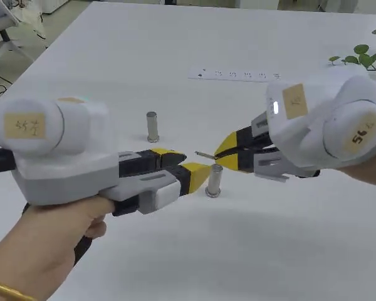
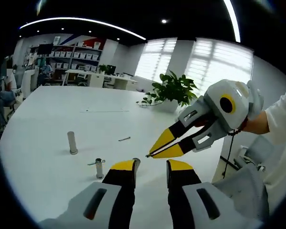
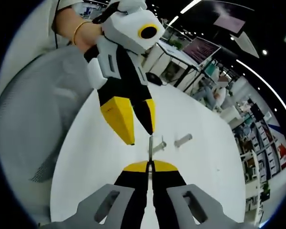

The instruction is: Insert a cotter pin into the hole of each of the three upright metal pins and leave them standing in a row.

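Observation:
Three upright metal pins stand on the white table. One pin (image 1: 151,126) (image 2: 72,142) stands alone at the back. A second pin (image 2: 99,167) has a cotter pin through its top. The third pin (image 1: 214,180) (image 2: 136,162) stands at the tips of my left gripper (image 1: 189,167) (image 2: 152,168), which is open around nothing. My right gripper (image 1: 222,153) (image 3: 150,167) is shut on a thin cotter pin (image 1: 204,154) (image 3: 150,145), held just above and beside that third pin's top. In the left gripper view the right gripper (image 2: 158,147) points its cotter pin (image 2: 148,155) at my left jaws.
A loose cotter pin (image 2: 125,139) lies on the table beyond the metal pins. A white power strip (image 1: 238,75) lies across the far side, with a green plant (image 1: 362,56) at the right edge. Desks, shelves and chairs stand around the table.

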The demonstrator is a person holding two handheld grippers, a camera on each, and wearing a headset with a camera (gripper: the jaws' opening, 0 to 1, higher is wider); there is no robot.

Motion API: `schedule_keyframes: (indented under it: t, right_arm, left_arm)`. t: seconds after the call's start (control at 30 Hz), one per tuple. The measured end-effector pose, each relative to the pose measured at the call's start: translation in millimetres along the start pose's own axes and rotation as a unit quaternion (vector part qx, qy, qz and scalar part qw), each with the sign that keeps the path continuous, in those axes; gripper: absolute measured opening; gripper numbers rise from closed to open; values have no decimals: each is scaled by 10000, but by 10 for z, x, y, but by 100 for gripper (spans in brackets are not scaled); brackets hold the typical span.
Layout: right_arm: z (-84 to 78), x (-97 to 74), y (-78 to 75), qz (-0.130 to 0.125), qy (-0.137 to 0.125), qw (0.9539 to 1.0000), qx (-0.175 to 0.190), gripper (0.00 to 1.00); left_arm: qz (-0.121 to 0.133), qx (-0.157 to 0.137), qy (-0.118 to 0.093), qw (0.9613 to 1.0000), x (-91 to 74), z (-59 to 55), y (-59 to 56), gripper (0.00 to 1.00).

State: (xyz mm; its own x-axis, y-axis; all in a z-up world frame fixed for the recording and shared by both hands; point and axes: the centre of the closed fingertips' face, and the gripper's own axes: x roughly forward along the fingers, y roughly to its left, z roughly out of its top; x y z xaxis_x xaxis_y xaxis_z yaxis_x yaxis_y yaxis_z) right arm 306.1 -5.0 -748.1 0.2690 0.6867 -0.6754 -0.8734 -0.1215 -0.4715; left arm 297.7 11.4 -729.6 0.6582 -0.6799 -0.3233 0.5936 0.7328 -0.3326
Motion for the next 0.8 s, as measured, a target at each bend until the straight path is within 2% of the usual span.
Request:
schedule_keyframes:
  t: [0.3,0.37,0.8]
  right_arm:
    - [73,-35,67,-20,-91,9999,-121,2]
    - [83,-41,72,-30,-100,9998,-152,2]
    - [187,-84,65,-107,-223,9994,-260,2]
  left_arm:
    - [-83,-310,50,9995,22,-17,-51,16]
    - [-106,-413,57,9991,27,-21,-62,12]
    - [-192,-817,-57,9965,41,15,-85,3]
